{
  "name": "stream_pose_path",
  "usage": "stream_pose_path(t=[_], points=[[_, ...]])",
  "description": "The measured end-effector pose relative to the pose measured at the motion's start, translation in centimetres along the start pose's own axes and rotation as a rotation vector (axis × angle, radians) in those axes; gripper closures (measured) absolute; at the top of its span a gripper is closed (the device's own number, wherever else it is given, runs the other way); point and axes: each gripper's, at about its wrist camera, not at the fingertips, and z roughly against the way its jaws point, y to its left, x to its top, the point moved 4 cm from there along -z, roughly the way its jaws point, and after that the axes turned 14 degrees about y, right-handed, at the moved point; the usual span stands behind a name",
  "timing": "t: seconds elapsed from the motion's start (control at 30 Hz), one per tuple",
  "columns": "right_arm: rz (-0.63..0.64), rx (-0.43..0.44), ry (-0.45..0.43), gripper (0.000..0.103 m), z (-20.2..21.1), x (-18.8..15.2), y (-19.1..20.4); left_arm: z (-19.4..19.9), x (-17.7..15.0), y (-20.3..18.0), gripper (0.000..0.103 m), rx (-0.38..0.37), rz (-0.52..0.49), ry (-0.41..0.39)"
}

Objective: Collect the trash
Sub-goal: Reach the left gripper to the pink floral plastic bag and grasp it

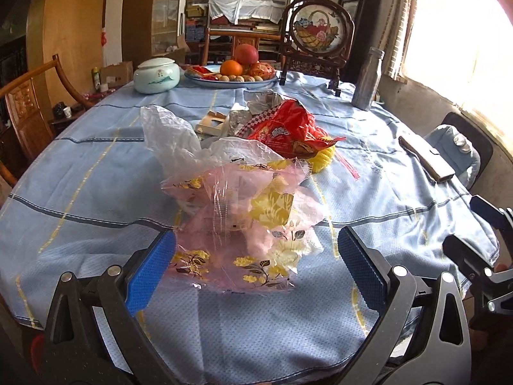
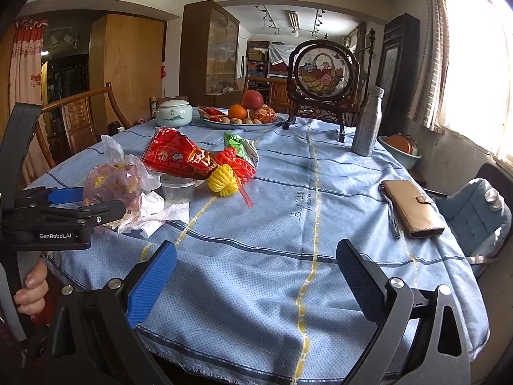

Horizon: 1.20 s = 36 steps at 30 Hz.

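Note:
A heap of trash lies mid-table. A pink flowered plastic bag (image 1: 243, 224) is nearest, with a white plastic bag (image 1: 173, 138), a red snack wrapper (image 1: 282, 131), silver foil (image 1: 263, 102) and a yellow foam net (image 1: 323, 157) behind it. My left gripper (image 1: 256, 266) is open, its blue pads on either side of the pink bag's near end. The right wrist view shows that gripper (image 2: 93, 202) against the pink bag (image 2: 112, 183), beside a clear cup (image 2: 178, 191), white tissue (image 2: 150, 211) and a green wrapper (image 2: 235, 142). My right gripper (image 2: 256, 272) is open over bare tablecloth, holding nothing.
A brown wallet (image 2: 412, 208) lies on the right of the blue tablecloth (image 2: 288, 192). A metal bottle (image 2: 368, 122), framed screen (image 2: 323, 73), fruit plate (image 2: 243, 118) and ceramic jar (image 2: 174, 112) stand at the far side. Chairs flank the table.

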Motion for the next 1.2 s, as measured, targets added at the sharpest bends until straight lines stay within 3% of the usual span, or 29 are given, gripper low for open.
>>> stream_pose_path(t=[0.1, 0.23, 0.3, 0.43, 0.53, 0.63, 0.77, 0.97, 1.2], points=[[0.001, 0.007, -0.017, 0.005, -0.2, 0.3, 0.1, -0.2, 0.6, -1.1, 0.006, -0.016, -0.026, -0.005], [-0.011, 0.034, -0.018, 0.005, -0.7, 0.7, -0.2, -1.4, 1.5, -1.9, 0.006, 0.022, -0.054, 0.006], [-0.010, 0.043, -0.007, 0.005, -1.1, 0.7, -0.3, -2.3, 1.8, -1.3, 0.006, 0.051, -0.028, 0.030], [-0.005, 0.054, 0.008, 0.005, -1.9, 0.7, -0.3, -2.4, 1.9, -0.1, 0.006, 0.010, 0.037, 0.045], [0.001, 0.080, 0.019, 0.005, -2.4, 0.8, 0.0, -3.2, 2.2, -0.2, 0.006, 0.087, 0.003, 0.061], [0.016, 0.084, 0.019, 0.005, -2.7, 0.8, 0.4, -4.0, 1.7, 1.7, 0.007, 0.138, 0.059, 0.095], [0.030, 0.084, 0.005, 0.006, -2.8, 1.0, 0.6, -1.7, 1.3, 4.8, 0.031, 0.079, 0.150, 0.030], [0.041, 0.113, 0.007, 0.006, -3.0, 1.7, 1.5, 2.2, 1.4, 6.2, 0.035, 0.050, 0.157, -0.080], [0.070, 0.123, -0.018, 0.006, -1.7, 1.7, 2.8, 4.3, 0.8, 7.6, 0.041, 0.029, 0.185, -0.106]])
